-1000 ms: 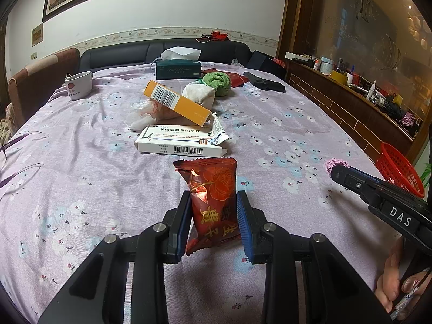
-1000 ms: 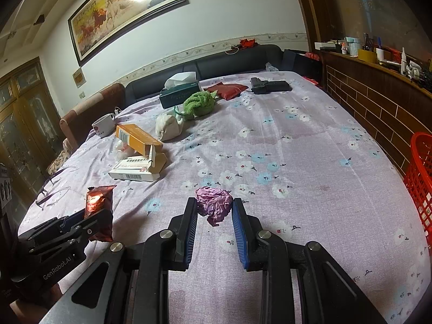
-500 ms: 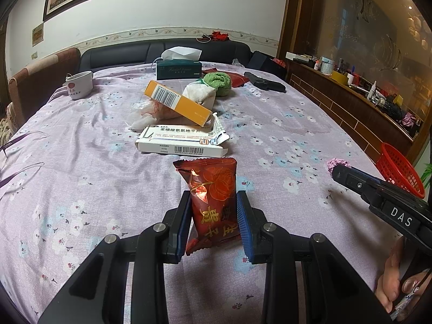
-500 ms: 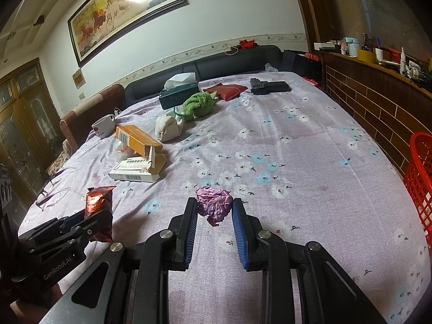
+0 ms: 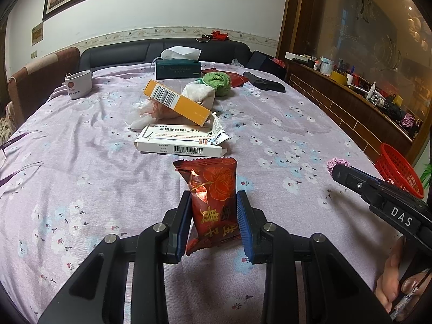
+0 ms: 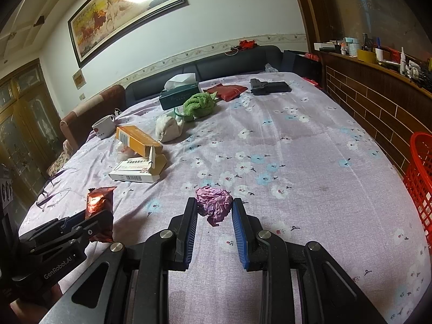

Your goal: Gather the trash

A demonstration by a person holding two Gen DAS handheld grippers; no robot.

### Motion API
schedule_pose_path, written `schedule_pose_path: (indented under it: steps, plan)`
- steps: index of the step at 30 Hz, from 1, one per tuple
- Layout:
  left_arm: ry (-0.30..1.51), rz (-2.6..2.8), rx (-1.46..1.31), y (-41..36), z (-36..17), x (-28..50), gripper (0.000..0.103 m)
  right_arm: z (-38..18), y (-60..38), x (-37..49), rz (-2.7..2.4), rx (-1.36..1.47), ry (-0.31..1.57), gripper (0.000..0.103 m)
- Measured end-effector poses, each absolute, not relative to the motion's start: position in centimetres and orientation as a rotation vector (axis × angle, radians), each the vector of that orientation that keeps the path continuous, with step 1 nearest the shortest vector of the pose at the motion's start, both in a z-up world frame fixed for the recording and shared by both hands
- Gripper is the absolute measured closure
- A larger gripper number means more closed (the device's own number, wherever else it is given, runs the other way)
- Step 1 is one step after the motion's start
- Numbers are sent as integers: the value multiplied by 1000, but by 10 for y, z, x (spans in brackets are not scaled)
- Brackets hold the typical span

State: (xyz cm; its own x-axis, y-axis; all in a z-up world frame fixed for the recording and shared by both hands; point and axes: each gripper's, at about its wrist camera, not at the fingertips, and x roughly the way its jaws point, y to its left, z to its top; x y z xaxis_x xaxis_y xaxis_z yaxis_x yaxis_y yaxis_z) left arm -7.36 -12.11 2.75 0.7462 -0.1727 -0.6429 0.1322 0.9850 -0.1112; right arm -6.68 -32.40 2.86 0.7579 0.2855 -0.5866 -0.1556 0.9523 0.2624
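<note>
Red basket at right frame edge, nearest right gripper, clamped on purple wad; left gripper pinches red packet.

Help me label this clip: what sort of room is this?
Probably a home living or dining room: a table under a floral cloth, a dark sofa behind it, and a framed horse painting on the wall.

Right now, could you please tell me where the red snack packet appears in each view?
Left wrist: snack packet at lower centre, between the left claw's pads.
Right wrist: snack packet at lower left, in that claw.
Shared landmark: white box just beyond it.
</note>
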Motion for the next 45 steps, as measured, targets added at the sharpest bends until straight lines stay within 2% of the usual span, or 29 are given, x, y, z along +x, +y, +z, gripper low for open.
schedule_pose_path:
  steps: [37, 45]
  plan:
    - [709, -167, -67, -120, 28, -75, 72, 30, -331, -70, 222, 220, 677, 75]
    - [725, -177, -55, -125, 28, -76, 72, 44, -346, -91, 205, 224, 660, 75]
